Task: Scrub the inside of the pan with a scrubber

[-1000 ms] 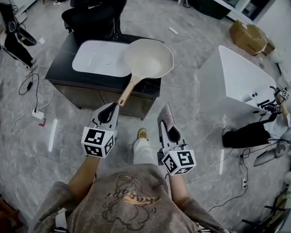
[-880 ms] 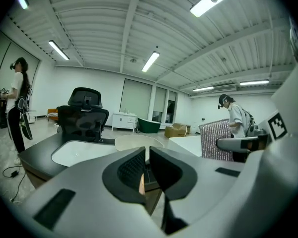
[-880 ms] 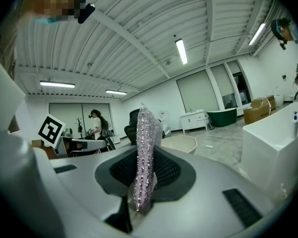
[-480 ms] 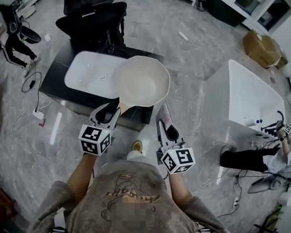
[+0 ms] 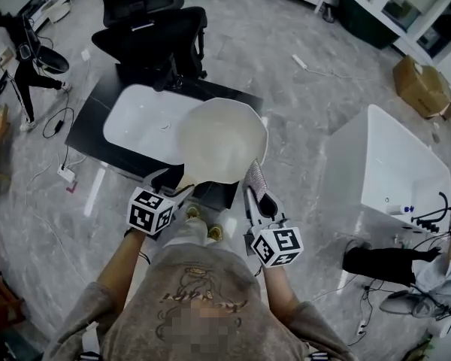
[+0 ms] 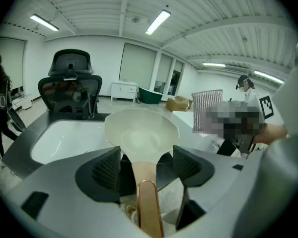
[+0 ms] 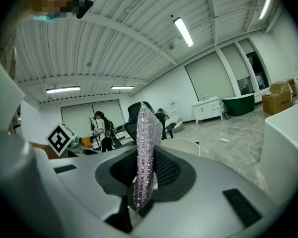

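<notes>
A cream pan [image 5: 222, 138] rests on the dark table [image 5: 86, 126], partly over a white sink basin [image 5: 139, 122], its tan handle [image 5: 185, 180] pointing toward me. My left gripper [image 5: 179, 186] is at that handle. In the left gripper view the handle [image 6: 146, 192] runs between the jaws of that gripper [image 6: 146, 165], which have just been opening; the pads stand clear of it. The pan bowl [image 6: 141, 130] lies just ahead. My right gripper [image 5: 257, 194] is shut on a sparkly silver-pink scrubber [image 5: 255, 175], held upright [image 7: 145, 152] near the pan's right rim.
A black office chair [image 5: 154, 21] stands behind the table. A large white tub [image 5: 395, 171] is at the right, and a cardboard box [image 5: 421, 85] sits beyond it. A person [image 5: 19, 47] stands at the far left, with cables on the floor [image 5: 60, 175].
Both grippers have moved forward to the pan. The left gripper's jaws, shut before, now stand apart around the pan handle. The scrubber stays clamped in the right gripper.
</notes>
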`<state>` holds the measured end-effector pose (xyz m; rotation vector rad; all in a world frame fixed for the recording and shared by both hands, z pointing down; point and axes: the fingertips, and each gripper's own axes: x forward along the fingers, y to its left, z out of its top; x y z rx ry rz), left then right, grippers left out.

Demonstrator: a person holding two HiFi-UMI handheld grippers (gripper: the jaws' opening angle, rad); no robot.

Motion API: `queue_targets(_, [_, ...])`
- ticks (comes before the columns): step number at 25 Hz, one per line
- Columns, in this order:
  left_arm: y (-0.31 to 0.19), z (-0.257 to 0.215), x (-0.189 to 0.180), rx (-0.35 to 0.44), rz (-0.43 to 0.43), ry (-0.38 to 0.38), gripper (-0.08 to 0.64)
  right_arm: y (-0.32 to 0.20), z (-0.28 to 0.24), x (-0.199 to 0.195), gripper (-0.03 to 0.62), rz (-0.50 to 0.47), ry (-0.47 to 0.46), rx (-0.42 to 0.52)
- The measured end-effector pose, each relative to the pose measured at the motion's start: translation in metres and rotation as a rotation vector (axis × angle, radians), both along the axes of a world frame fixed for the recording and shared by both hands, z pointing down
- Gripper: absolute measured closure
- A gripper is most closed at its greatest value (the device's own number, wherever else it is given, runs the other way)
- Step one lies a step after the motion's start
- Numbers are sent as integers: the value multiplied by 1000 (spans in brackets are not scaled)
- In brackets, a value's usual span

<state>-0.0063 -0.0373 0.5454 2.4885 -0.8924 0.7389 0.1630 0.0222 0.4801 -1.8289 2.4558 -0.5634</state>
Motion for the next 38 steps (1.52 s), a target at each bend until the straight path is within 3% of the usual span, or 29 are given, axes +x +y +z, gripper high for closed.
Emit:
queue_targets(7, [4,59,10,-158,108,-134,233,-25,11,8,515,-10,39,-41])
queue_targets(12, [4,80,11,-202,136,-193,235,-49,22,1,515,-84,79,-71])
queue_targets(15, [7,89,12,-238,164,-229,250,-66,30,-15,514,-177,105,-90])
queue_targets(16, [6,90,12,-247,162,-234,304,-72,33,-21,514,-214,120,-97])
queue_targets(17, [6,90,12,-253,159,-238,311,-77,36,-28,514,-254,139,-105])
queue_targets(26, [9,92,14,-274,149,-246,318,-103,77,-101,514,-620,293,-198])
queue_targets(38, [9,92,17,-305,138,-196,318,-114,130,-146,514,-916,358,-393])
